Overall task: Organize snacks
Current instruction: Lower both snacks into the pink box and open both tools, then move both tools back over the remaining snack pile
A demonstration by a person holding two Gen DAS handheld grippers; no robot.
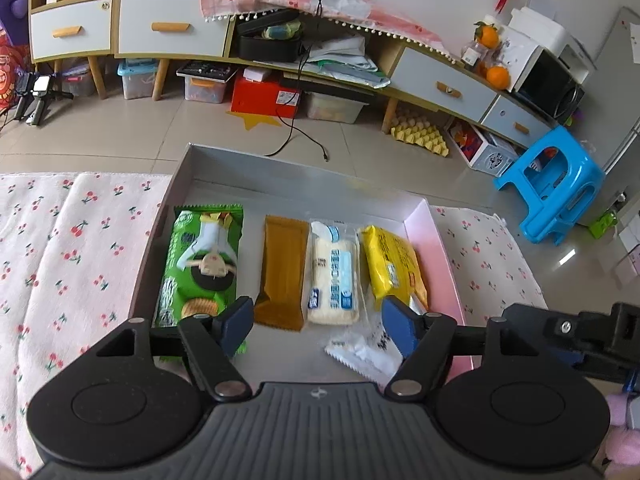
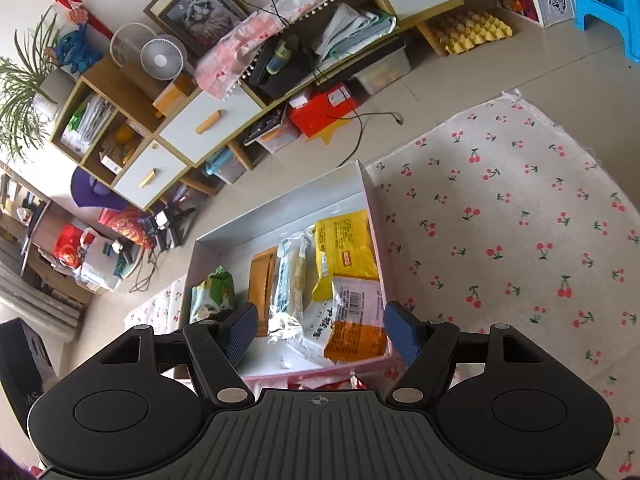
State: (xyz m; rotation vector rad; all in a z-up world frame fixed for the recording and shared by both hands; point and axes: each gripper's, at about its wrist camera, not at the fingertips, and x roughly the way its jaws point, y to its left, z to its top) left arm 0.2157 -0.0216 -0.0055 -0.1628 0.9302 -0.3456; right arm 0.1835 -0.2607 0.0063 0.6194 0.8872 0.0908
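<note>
A shallow pink box (image 1: 434,240) lies on a cherry-print cloth and holds snack packets in a row: a green one (image 1: 200,264), a brown one (image 1: 282,272), a white-and-blue one (image 1: 334,276) and a yellow one (image 1: 394,264). A white-and-orange packet (image 2: 348,324) lies at the box's near right corner, over the yellow one (image 2: 344,248). My left gripper (image 1: 318,322) is open and empty just above the near ends of the packets. My right gripper (image 2: 320,332) is open and empty above the near edge of the box (image 2: 372,208), its fingers either side of the white-and-orange packet.
The cherry-print cloth (image 2: 520,220) spreads on both sides of the box. Beyond it is tiled floor with a loose black cable (image 1: 296,136), a low cabinet (image 1: 168,32) with storage boxes under it, and a blue plastic stool (image 1: 556,184) at the right.
</note>
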